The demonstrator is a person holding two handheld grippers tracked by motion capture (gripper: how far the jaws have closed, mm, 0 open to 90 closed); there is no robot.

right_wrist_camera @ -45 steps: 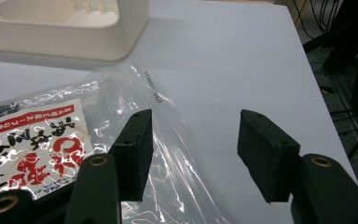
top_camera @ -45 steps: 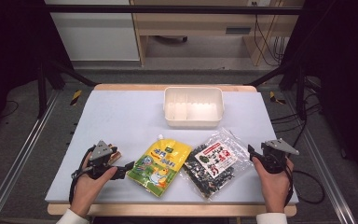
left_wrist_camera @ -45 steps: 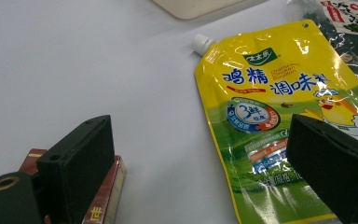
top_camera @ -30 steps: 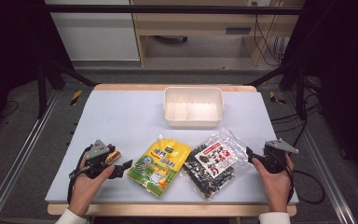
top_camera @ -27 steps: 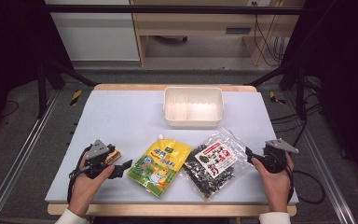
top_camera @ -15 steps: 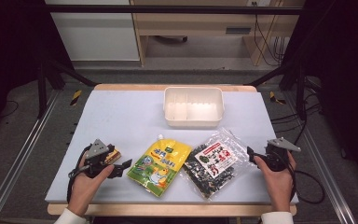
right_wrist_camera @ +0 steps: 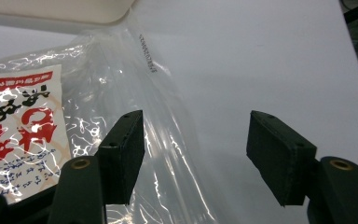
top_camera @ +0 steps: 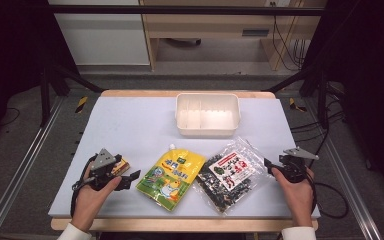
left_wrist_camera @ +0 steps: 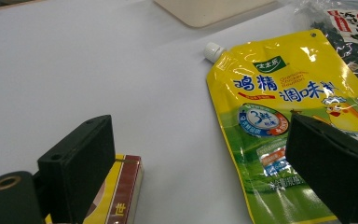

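Observation:
My right gripper sits at the right edge of a clear bag of dark seaweed with a red and white label. In the right gripper view its jaws have just been closing, with the bag's clear film between them, and the pads stand apart from it. My left gripper rests open left of a yellow spouted pouch. In the left gripper view its jaws span bare mat, with a small yellow and red box by the left jaw and the pouch under the right one.
A white divided tray stands at the back middle of the pale mat. The small box lies beside the left hand. Metal frame rails run along both sides of the table, and cables trail at the right.
The right gripper's jaws look narrower at the bag's edge than before. The left hand and the packets have kept still.

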